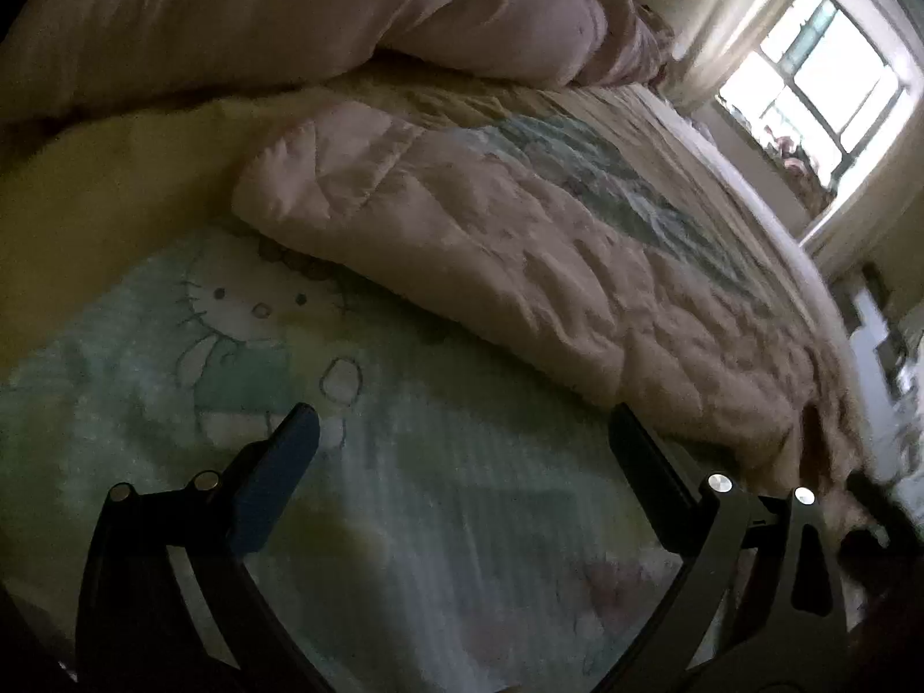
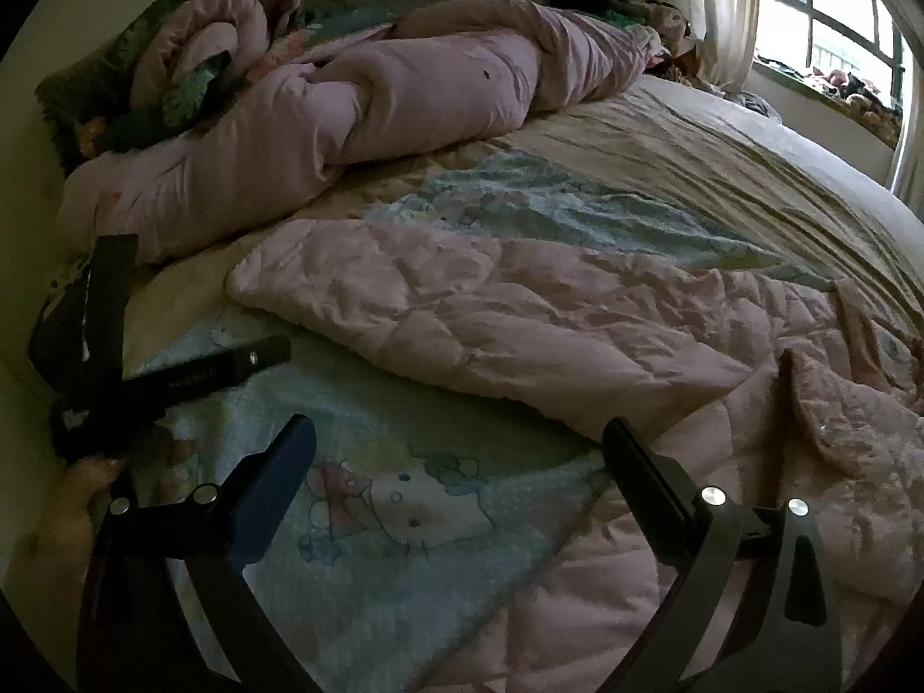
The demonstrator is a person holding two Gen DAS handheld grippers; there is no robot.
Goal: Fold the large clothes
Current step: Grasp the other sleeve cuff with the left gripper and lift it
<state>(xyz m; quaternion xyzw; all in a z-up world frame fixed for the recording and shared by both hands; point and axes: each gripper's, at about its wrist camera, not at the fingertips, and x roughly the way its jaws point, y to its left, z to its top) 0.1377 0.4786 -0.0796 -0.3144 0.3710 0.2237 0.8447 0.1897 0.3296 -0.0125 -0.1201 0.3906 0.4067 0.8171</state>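
Observation:
A pink quilted garment (image 2: 520, 323) lies spread on the bed, one long sleeve reaching left; it also shows in the left wrist view (image 1: 520, 265). Its collar flap (image 2: 837, 421) sits at the right. My left gripper (image 1: 462, 433) is open and empty, just above the cartoon-cat blanket (image 1: 231, 346), short of the sleeve. It also shows in the right wrist view (image 2: 190, 317) at the left, near the sleeve end. My right gripper (image 2: 462, 439) is open and empty, its right finger at the garment's lower body edge.
A rolled pink duvet (image 2: 358, 98) lies along the head of the bed, with dark pillows (image 2: 115, 75) behind it. The cartoon blanket (image 2: 404, 520) and a beige sheet (image 2: 722, 173) cover the mattress. A bright window (image 2: 837, 29) is at the far right.

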